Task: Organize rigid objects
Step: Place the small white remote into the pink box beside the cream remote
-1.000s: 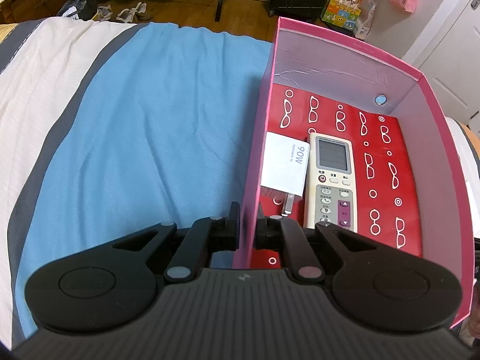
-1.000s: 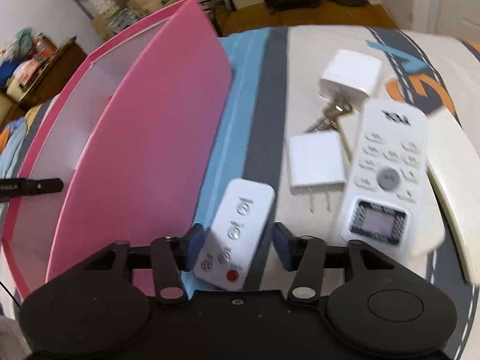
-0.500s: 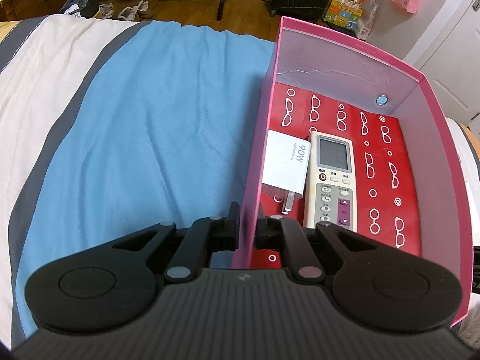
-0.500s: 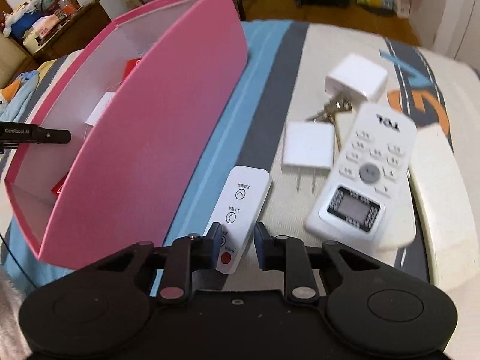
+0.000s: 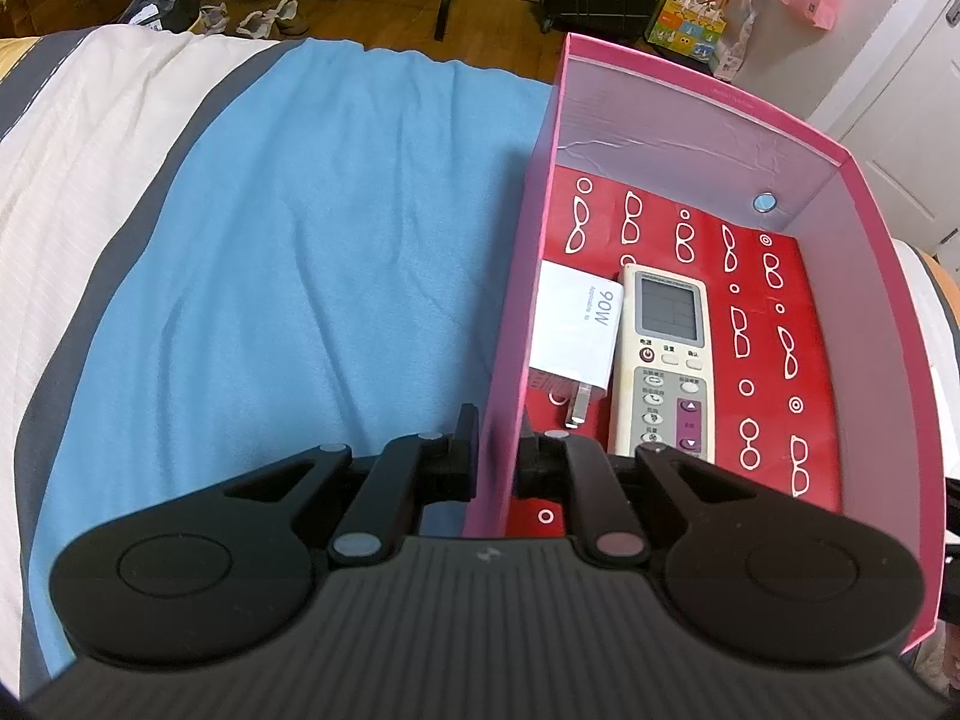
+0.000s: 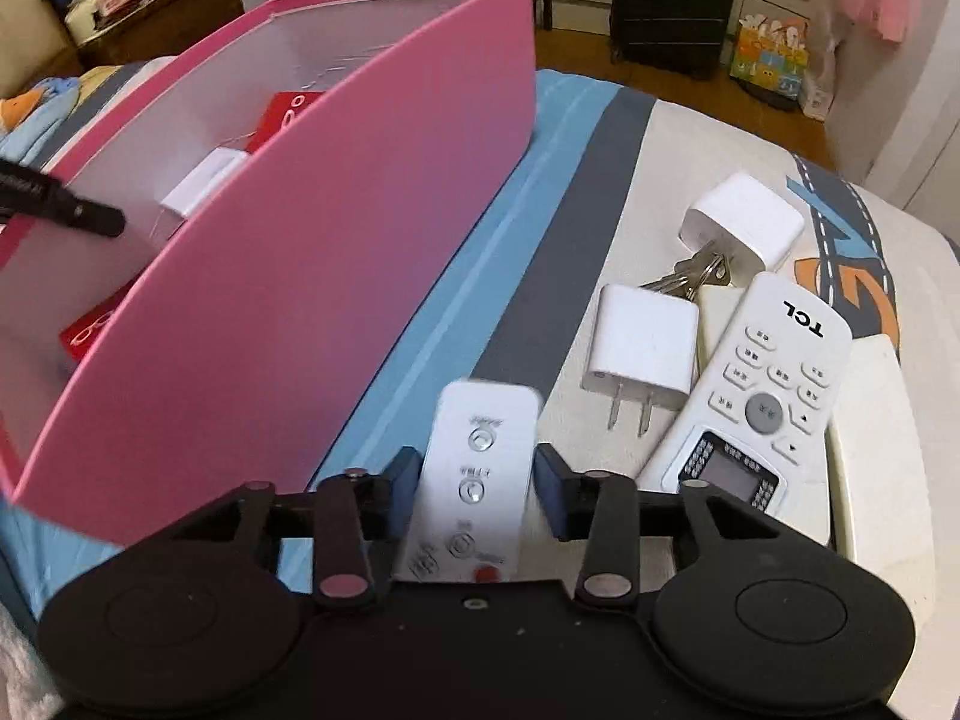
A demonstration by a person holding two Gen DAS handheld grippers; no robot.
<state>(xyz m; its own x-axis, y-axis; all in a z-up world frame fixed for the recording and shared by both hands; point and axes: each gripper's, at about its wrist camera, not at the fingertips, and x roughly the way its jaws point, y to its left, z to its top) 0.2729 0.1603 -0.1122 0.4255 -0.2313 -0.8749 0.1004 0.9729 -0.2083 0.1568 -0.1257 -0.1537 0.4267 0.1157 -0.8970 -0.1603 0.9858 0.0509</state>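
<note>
My right gripper (image 6: 474,480) has just spread its jaws; half a second ago they pinched the small white remote (image 6: 474,468), which now sits between them unclamped at six o'clock. My left gripper (image 5: 498,450) stays clenched on the pink box (image 5: 510,360) wall, steadying it.

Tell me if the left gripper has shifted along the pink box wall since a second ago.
No. The left gripper stays clamped at the same spot on the pink box wall, near the charger.
</note>
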